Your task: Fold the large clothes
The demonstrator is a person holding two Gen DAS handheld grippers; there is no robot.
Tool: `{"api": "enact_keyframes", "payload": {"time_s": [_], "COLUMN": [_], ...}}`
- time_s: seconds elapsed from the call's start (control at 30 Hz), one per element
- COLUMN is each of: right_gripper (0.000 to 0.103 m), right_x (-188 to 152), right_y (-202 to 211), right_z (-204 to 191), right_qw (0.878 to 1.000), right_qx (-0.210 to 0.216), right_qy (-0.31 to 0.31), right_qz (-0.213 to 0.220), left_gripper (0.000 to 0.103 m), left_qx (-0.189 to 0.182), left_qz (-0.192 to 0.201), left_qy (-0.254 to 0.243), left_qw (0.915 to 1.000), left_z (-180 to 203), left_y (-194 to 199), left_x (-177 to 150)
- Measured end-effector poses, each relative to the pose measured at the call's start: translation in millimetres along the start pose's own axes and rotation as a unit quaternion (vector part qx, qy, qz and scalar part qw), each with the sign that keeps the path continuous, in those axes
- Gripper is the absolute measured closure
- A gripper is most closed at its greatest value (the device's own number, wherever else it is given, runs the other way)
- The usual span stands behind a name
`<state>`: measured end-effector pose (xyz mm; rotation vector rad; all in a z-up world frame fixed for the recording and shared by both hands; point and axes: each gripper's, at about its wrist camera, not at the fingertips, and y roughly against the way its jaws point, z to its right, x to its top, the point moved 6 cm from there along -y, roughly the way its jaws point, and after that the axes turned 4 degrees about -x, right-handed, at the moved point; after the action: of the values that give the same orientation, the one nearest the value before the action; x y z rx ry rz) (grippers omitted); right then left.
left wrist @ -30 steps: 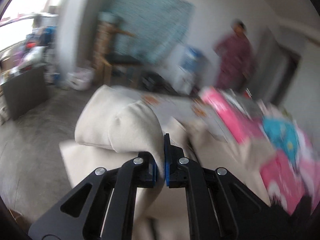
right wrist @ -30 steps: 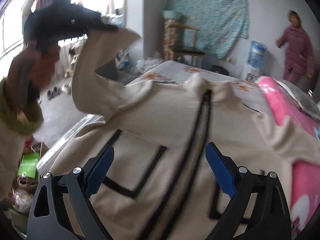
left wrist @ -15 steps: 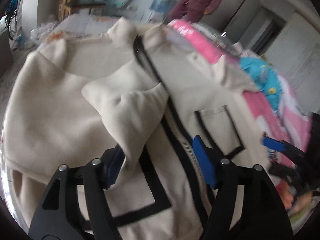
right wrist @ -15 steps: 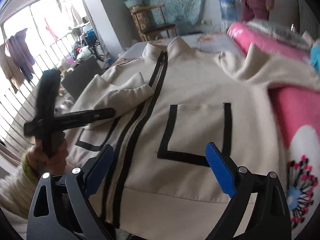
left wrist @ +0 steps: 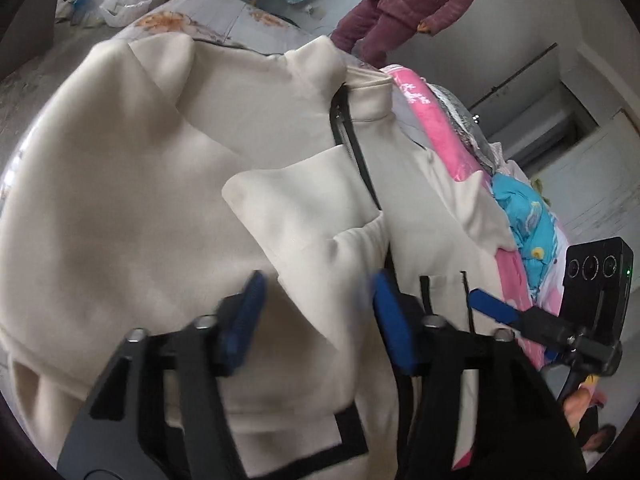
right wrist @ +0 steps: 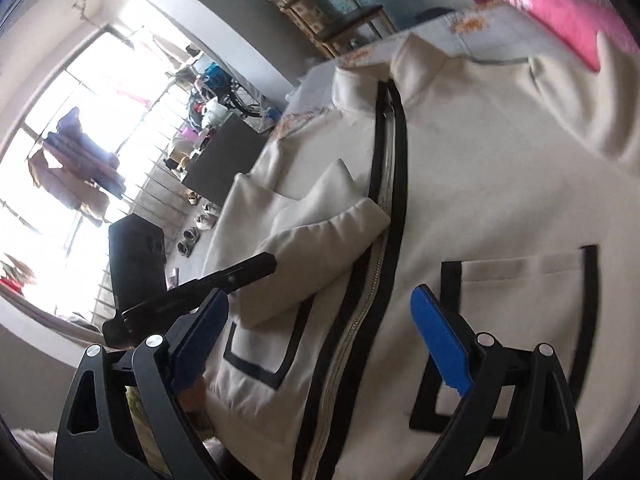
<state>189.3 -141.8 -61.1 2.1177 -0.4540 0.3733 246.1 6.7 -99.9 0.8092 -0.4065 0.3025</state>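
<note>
1. A large cream fleece jacket with black trim and a black-edged front zip (right wrist: 460, 184) lies spread flat, front side up, on a bed, straight ahead of and below both grippers.
2. Its folded-in cream sleeve (left wrist: 320, 232) lies across the chest, its cuff end just beside the zip (right wrist: 384, 208).
3. The left gripper (left wrist: 316, 312) hangs over that sleeve; its jaws are closing, the sleeve's cloth lies between the blue pads, and the pads do not press on it.
4. The right gripper (right wrist: 320, 332) hovers above the jacket's lower front with its jaws wide and closing slightly; the zip runs through the gap below them, nothing gripped.
5. A black-outlined patch pocket (right wrist: 520, 320) sits just right of the right gripper's right finger.
6. Beyond the jacket to the right lies pink bedding (left wrist: 432, 128) with a turquoise patterned piece (left wrist: 524, 216).
7. Farther off, past the collar, a person in a maroon padded suit (left wrist: 404, 4) stands by the wall.
8. To the left of the right gripper, a barred window (right wrist: 80, 152) with clothes hanging.
</note>
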Motion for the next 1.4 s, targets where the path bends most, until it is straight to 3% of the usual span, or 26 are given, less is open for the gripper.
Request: {"api": "enact_keyframes", "payload": {"time_s": [0.07,0.17,0.27,0.33,0.4,0.43,0.5,0.63,0.77,0.87,0.97,1.07,1.4], "right_gripper": [0.026,0.038,0.042,0.042,0.042,0.042,0.042,0.042,0.041,0.038,0.031,0.030,0.029], "right_x": [-8,-20,-28,-33,-37,-39,-41,-41,-35,-33,-33,-36,-42], "right_y": [-12,-21,-15,-6,4,10,19,36,40,36,32,29,23], "right_z": [8,17,23,25,26,26,26,23,23,23,24,26,50], "right_qw": [1.000,0.999,0.998,0.997,0.995,0.995,0.994,0.996,0.998,0.999,0.998,0.994,0.985], "right_qx": [-0.013,-0.042,-0.065,-0.079,-0.092,-0.098,-0.105,-0.081,-0.050,-0.018,0.021,0.052,0.055], "right_qy": [-0.005,0.002,0.013,0.021,0.028,0.031,0.036,0.030,0.005,-0.027,-0.064,-0.096,-0.163], "right_qz": [-0.012,-0.023,-0.019,-0.008,0.004,0.010,0.018,0.026,0.027,0.021,0.015,0.007,-0.007], "left_gripper": [0.074,0.083,0.083,0.083,0.083,0.083,0.083,0.075,0.072,0.072,0.072,0.072,0.072], "left_qx": [0.009,0.043,0.096,0.128,0.151,0.157,0.149,0.083,0.034,0.033,0.034,0.045,0.040], "left_qz": [0.009,0.010,0.001,-0.018,-0.035,-0.037,-0.034,-0.036,-0.011,0.010,0.009,-0.016,-0.021], "left_qy": [-0.033,-0.127,-0.250,-0.320,-0.352,-0.356,-0.346,-0.298,-0.271,-0.239,-0.213,-0.206,-0.188], "left_qw": [0.9994,0.9909,0.9636,0.9388,0.9231,0.9207,0.9257,0.9503,0.9618,0.9705,0.9763,0.9773,0.9811], "left_z": [11,37,67,82,87,87,88,90,93,87,78,72,61], "left_y": [-2,-2,-5,-15,-25,-26,-22,0,19,23,15,-2,-3], "left_x": [-5,-22,-50,-75,-95,-99,-103,-100,-98,-88,-83,-86,-93]}}
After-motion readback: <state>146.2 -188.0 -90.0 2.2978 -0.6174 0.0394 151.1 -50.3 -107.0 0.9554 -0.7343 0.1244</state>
